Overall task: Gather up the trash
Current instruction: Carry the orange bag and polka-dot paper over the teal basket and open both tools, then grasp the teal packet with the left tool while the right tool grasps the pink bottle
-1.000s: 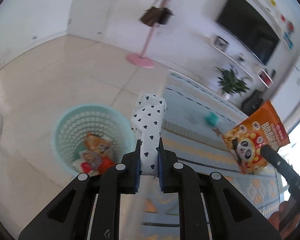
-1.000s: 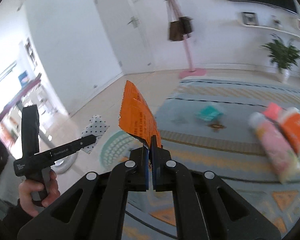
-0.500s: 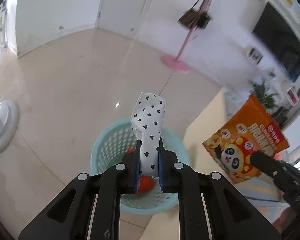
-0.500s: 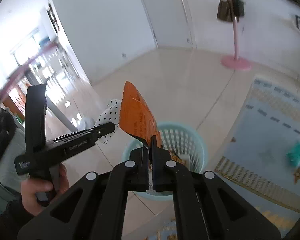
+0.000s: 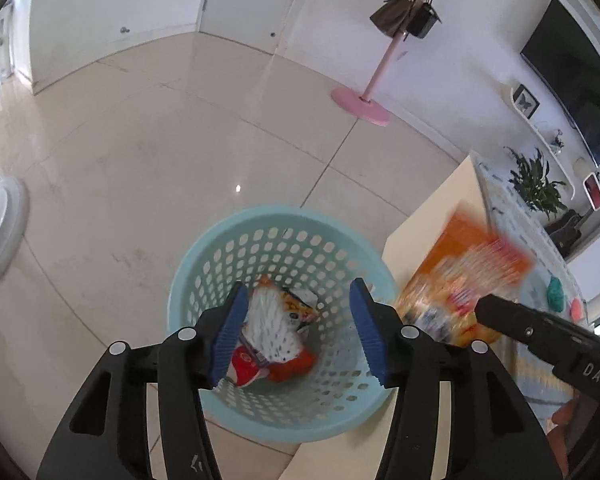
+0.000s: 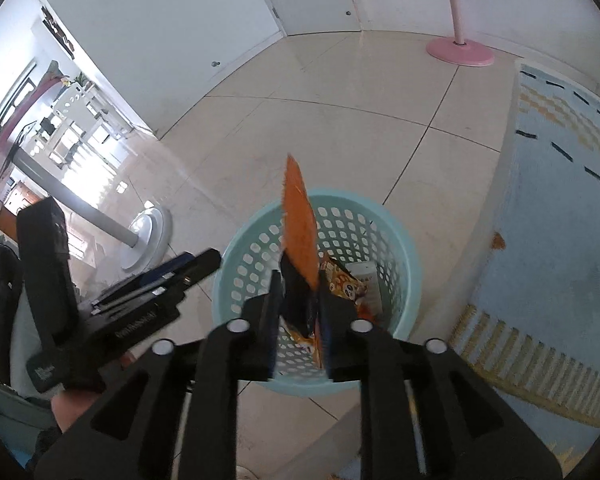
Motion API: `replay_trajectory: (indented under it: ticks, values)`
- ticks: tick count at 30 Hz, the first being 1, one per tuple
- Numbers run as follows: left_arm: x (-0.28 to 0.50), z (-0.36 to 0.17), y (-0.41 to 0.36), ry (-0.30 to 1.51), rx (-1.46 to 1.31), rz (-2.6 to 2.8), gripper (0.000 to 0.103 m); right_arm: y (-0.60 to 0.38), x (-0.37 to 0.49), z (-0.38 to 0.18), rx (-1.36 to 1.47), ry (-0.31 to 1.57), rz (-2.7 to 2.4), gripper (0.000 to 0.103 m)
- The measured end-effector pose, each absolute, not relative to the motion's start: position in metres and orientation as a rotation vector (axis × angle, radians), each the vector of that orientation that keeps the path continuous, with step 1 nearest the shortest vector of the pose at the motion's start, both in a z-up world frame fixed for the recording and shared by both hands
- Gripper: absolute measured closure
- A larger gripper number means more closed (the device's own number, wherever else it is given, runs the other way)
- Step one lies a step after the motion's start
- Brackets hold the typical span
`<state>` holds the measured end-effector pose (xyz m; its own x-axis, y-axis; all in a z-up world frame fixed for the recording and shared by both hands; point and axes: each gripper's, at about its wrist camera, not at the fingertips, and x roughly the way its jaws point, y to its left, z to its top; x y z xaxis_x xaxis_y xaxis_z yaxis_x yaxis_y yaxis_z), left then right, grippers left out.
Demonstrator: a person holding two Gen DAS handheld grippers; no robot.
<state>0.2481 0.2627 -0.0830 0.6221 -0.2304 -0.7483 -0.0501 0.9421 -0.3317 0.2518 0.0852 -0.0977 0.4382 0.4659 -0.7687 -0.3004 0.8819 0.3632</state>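
Floor (image 5: 148,152) tiled; rug (image 6: 548,216) right of basket (image 5: 204,280). Pink stand (image 5: 362,106) far off. Basket held wrappers (image 5: 276,328). Left claw (image 5: 296,328) spread, nothing held, over basket. Right claw (image 6: 298,312) parted; orange bag (image 6: 298,224) between fingers, grip unclear, above basket.

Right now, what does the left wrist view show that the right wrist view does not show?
Only left wrist: the television, the plant, a white dotted wrapper in the basket, seen between the open left tongs. Only right wrist: the hand holding the left tool. Both: the basket, the orange snack bag at the parted right tongs, the pink stand base.
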Motion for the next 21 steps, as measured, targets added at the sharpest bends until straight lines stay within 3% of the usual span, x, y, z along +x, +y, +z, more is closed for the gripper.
replay_trajectory:
  ticks: [2, 4, 6, 21]
  values:
    - [0.243, -0.073, 0.261, 0.881, -0.331, -0.106, 0.048, 0.081, 0.245, -0.092, 0.184, 0.995, 0.476, 0.078]
    - [0.238, -0.063, 0.259, 0.865, -0.330, -0.102, 0.047, 0.083, 0.239, -0.088, 0.170, 0.977, 0.464, 0.060]
    - [0.233, -0.053, 0.257, 0.848, -0.345, -0.106, 0.047, 0.078, 0.234, -0.079, 0.175, 0.959, 0.459, 0.050]
    - [0.133, 0.065, 0.179, 0.624, -0.542, -0.339, 0.048, -0.057, 0.098, 0.028, 0.182, 0.646, 0.289, 0.049]
